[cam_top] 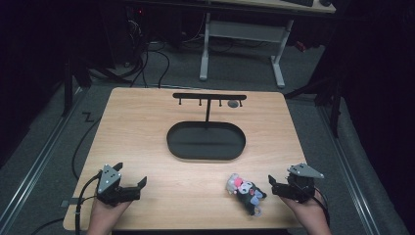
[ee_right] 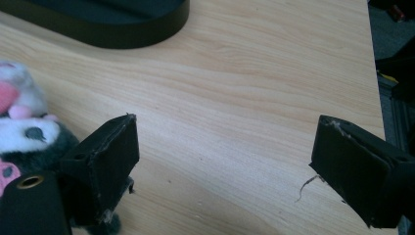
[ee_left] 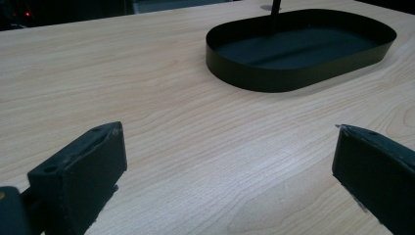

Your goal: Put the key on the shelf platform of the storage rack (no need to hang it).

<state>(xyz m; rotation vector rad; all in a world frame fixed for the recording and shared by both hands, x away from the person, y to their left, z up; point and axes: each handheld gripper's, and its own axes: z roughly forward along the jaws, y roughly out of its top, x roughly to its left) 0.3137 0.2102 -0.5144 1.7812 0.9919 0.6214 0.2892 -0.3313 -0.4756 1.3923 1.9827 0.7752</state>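
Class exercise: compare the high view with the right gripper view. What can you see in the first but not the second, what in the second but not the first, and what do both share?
High view alone: the left gripper with open jaws, the person's hands, the black rack post with its hook bar, and the white desk legs beyond the table.

Right gripper view alone: close detail, namely the frayed edge and loose thread on the jaw pads.

Both: the wooden table, the black oval tray, the plush toy lying beside the right gripper, outside its open jaws.
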